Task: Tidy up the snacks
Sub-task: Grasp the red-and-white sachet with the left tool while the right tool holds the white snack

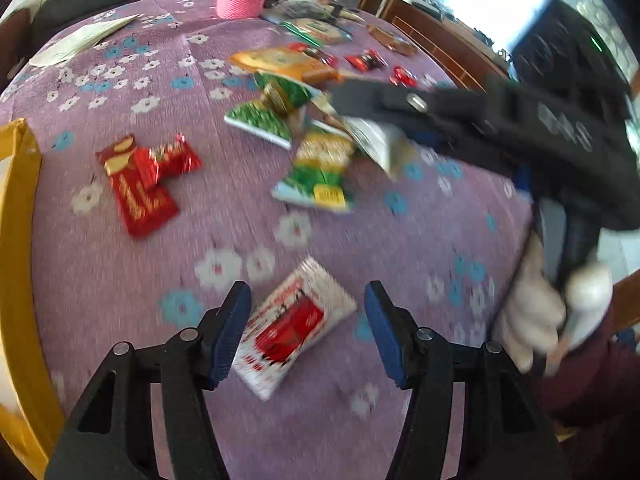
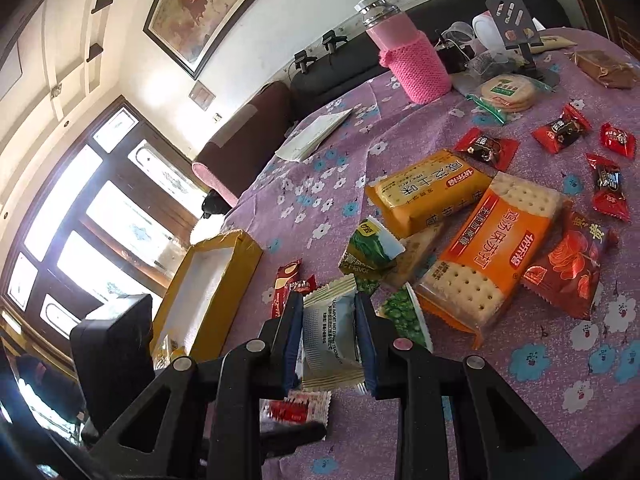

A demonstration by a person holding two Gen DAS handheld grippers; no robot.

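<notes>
The right gripper [image 2: 329, 338] is clamped on a light, crinkly white packet [image 2: 329, 332] across its flat middle; the left gripper [image 1: 306, 330], jaws apart, hovers over a red-and-white packet [image 1: 294, 326] on the desk [image 1: 120, 240].

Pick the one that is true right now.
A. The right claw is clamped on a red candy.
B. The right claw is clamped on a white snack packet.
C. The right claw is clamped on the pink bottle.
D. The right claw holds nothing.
B: the right claw has its blue pads pressed on both sides of a white snack packet, lifted above the purple floral tablecloth.
</notes>
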